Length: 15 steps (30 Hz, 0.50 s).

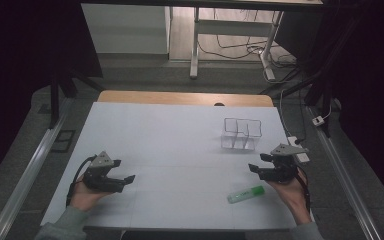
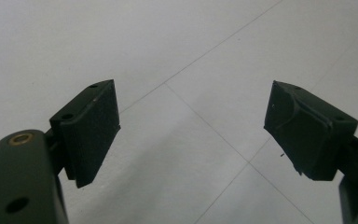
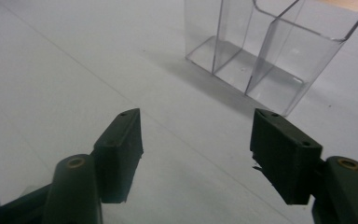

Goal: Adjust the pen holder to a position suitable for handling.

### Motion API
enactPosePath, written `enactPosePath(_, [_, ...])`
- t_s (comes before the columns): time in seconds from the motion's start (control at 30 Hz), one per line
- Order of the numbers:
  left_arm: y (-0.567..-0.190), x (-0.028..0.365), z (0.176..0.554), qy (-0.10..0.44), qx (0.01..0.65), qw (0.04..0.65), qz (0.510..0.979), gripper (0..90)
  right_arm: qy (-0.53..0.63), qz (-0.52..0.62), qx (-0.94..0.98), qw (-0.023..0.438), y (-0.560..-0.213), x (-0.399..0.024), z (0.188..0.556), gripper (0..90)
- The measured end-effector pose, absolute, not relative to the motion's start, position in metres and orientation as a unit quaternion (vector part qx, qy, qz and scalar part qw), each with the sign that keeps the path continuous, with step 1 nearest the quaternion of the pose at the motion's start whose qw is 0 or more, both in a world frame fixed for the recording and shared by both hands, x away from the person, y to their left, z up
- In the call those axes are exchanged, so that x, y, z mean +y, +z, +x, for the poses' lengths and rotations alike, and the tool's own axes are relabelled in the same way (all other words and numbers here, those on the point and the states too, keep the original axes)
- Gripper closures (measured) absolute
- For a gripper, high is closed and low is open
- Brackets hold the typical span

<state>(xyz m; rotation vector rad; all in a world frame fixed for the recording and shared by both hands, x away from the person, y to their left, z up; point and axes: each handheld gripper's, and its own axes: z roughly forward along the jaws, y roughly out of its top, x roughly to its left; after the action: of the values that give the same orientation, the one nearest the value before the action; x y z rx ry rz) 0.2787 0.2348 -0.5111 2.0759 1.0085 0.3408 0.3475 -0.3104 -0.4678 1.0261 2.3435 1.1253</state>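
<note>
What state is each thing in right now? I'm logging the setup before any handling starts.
Green marker: lying flat on the table, capped, untouched.
Clear divided holder: upright, compartments empty.
Left gripper: open, nothing between its jaws.
Right gripper: open, nothing between its jaws, pointed toward the holder.
White table: holds the marker and holder.

A clear divided holder [image 1: 241, 134] is set on the tabletop [image 1: 170, 150] toward its far right corner. A marker [image 1: 246, 194] is laid near the front edge on the right, well in front of the holder. The left gripper [image 1: 128, 178] is held over the front left part, the right gripper [image 1: 253, 168] just behind the marker.
</note>
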Motion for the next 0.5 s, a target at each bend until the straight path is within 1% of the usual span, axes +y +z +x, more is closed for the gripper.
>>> enactPosePath(0.13, [-0.512,0.236,0.278,0.133,0.400,0.393,0.817,17.5,0.391,0.369,0.826,0.172,-0.463,-0.310,0.352,44.3])
enactPosePath(0.17, [-0.512,0.236,0.278,0.133,0.400,0.393,0.817,17.5,0.391,0.369,0.826,0.172,-0.463,-0.310,0.352,44.3])
enactPosePath(0.2, [-0.512,0.236,0.278,0.133,0.399,0.393,0.818,17.5,0.388,0.374,0.825,0.173,-0.462,-0.312,0.355,47.6])
enactPosePath(0.27, [-0.512,0.235,0.279,0.133,0.399,0.391,0.819,17.5,0.388,0.373,0.825,0.171,-0.461,-0.312,0.356,49.3])
enactPosePath(0.37, [-0.512,0.235,0.279,0.133,0.399,0.391,0.818,17.4,0.386,0.382,0.821,0.176,-0.459,-0.313,0.361,54.5])
enactPosePath(0.43, [-0.512,0.236,0.278,0.134,0.400,0.391,0.818,17.4,0.381,0.390,0.819,0.179,-0.457,-0.315,0.366,59.9])
enactPosePath(0.47, [-0.512,0.236,0.278,0.134,0.400,0.391,0.818,17.4,0.381,0.390,0.819,0.179,-0.457,-0.315,0.366,59.9])
enactPosePath(0.5, [-0.512,0.236,0.278,0.134,0.400,0.391,0.818,17.4,0.375,0.393,0.819,0.184,-0.457,-0.315,0.369,64.4])
